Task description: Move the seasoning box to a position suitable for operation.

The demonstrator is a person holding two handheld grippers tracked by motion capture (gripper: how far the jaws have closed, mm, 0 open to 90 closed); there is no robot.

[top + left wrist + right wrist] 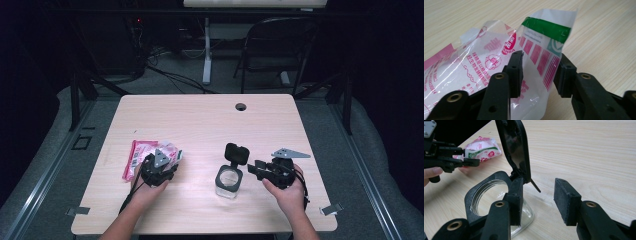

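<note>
One wooden table (200, 120) carries two work items: one plastic packet (142, 155) and one glass jar (227, 182). Two hand-held grippers are present, one per hand.

Packet: a flat pouch of thin, glossy, crinkled film, printed in pink and red with a white ground and one green band across its upper edge. It lies on the left part of the table, well apart from the jar.

Jar: a clear, square-shouldered glass body with a round mouth. One black plastic collar surrounds the mouth, and one black hinged lid (236, 152) stands raised behind it. The jar stands upright, right of the table's centre.

Left gripper (159, 167): two black jaws with matte block-shaped pads. The jaws are partly closed, and the pads bear on both sides of the packet's upturned corner, so that corner is pinched between them.

Right gripper (257, 169): jaws of the same build, set moderately wide apart with nothing between the pads. In the right gripper view, one pad lies just beside the jar's collar, near the lid hinge; whether it touches cannot be told.

One round cable hole (241, 106) is cut near the table's far edge.
</note>
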